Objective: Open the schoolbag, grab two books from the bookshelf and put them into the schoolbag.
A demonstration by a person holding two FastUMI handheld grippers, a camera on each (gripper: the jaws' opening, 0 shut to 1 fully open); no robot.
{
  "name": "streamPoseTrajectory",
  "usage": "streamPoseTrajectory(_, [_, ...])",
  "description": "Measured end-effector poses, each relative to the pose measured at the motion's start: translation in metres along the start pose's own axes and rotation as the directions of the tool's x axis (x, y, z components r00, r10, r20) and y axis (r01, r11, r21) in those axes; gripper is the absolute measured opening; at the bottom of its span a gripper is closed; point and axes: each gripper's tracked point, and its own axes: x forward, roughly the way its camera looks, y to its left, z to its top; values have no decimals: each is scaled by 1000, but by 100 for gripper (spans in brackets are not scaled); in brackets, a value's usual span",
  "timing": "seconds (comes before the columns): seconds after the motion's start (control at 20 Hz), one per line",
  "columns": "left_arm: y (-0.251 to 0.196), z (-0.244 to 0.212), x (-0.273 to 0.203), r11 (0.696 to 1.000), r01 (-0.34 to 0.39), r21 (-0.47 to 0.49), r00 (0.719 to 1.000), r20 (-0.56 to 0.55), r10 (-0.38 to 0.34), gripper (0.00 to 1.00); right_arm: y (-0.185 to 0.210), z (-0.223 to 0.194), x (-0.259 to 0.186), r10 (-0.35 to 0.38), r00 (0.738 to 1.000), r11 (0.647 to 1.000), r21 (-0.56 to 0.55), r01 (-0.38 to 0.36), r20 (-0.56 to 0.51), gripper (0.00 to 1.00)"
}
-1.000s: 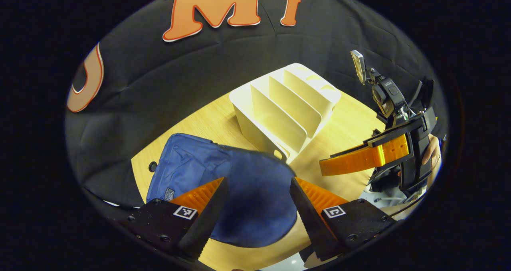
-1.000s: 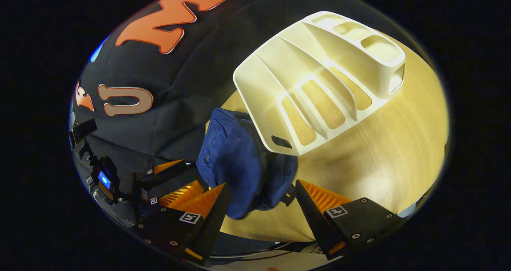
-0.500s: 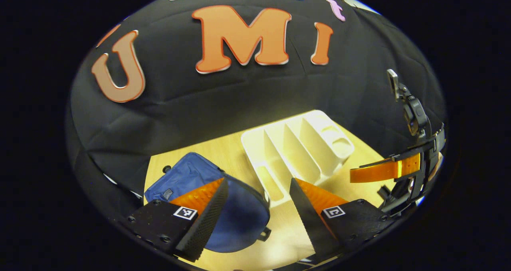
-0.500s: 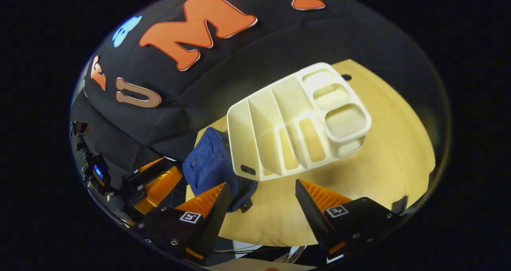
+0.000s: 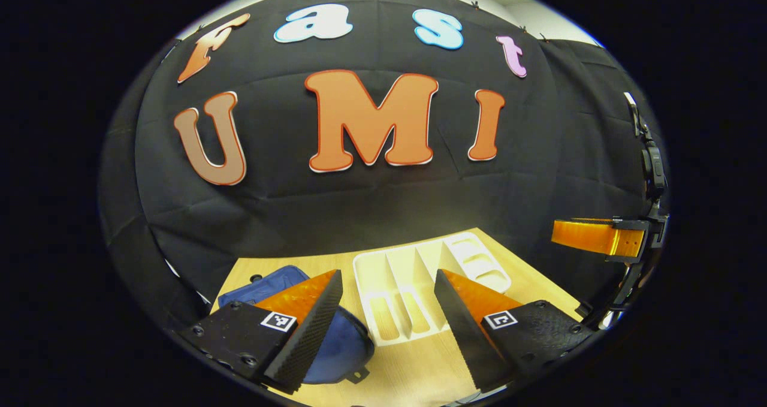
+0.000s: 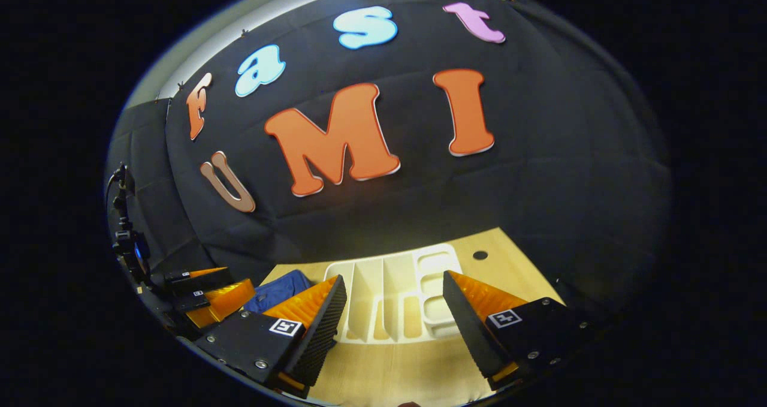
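Both grippers have risen and tilted up since before. The left gripper [image 5: 386,320] and right gripper [image 6: 392,320] are wide open, holding nothing. The schoolbag [image 5: 335,347] lies below on the table [image 5: 413,371], beside the bookshelf [image 5: 407,287].

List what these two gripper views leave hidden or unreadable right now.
- Schoolbag: in the left gripper view the left gripper fingers cover much of it, so whether it is zipped cannot be told; the right gripper view shows a small patch.
- Books: none visible; bookshelf slots look empty, their front ends hidden behind the right gripper.
- Table: near edge cut off.
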Motion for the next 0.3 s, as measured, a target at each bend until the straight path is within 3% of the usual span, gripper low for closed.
streamPoseTrajectory(0.3, [-13, 6, -20, 999, -15, -37, 998, 68, 17, 98, -8, 26, -8, -59, 987, 990, -119, 77, 148, 97])
